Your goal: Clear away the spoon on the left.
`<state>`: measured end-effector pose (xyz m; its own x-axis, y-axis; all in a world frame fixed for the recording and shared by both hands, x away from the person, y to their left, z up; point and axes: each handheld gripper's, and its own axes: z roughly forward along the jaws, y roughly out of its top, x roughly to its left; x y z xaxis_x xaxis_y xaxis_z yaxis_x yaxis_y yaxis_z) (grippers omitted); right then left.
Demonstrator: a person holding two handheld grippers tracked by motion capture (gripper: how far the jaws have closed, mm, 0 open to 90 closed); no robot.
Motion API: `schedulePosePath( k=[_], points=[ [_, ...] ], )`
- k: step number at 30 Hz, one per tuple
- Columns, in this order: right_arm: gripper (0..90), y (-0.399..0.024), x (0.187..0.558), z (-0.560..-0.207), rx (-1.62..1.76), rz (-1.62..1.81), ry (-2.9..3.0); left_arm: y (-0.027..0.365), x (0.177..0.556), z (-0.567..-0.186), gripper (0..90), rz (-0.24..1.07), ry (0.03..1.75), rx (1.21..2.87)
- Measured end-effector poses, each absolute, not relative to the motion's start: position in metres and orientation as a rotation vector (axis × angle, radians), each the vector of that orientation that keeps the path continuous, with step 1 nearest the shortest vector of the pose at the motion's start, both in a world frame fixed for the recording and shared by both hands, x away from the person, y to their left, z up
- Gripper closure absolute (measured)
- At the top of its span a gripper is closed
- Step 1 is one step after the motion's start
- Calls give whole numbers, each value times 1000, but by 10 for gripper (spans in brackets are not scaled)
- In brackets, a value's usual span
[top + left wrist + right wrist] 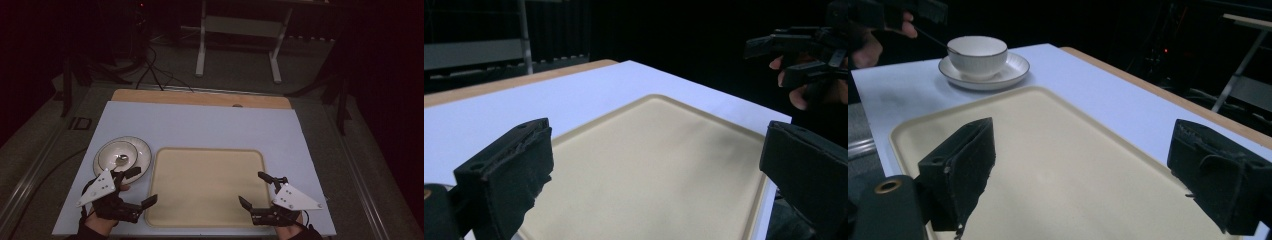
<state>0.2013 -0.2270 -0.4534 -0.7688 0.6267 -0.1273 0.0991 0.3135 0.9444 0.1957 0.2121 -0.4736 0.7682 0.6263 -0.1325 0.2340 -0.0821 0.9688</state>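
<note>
Clearly, your left gripper [141, 186] stood spread wide with nothing between its jaws, hovering at the near-left corner of the cream tray [207, 187], beside the cup [120, 157] on its saucer [143, 150]. Your right gripper [256, 189] was likewise released, empty, over the tray's near-right edge.

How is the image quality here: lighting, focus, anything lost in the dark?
High view: dim, with the surroundings nearly black; the tray and white mat are legible. Left gripper view: soft, with a black background. Right gripper view: the cup and saucer are fairly clear, and the near claw is blurred.
</note>
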Motion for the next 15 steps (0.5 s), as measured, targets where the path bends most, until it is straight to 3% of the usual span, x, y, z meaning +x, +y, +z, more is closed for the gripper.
schedulePosePath(
  k=[15],
  points=[
    [121,-225,198,-452,649,1472,2105,198,190,-465,14,304,608,1768]
  ],
)
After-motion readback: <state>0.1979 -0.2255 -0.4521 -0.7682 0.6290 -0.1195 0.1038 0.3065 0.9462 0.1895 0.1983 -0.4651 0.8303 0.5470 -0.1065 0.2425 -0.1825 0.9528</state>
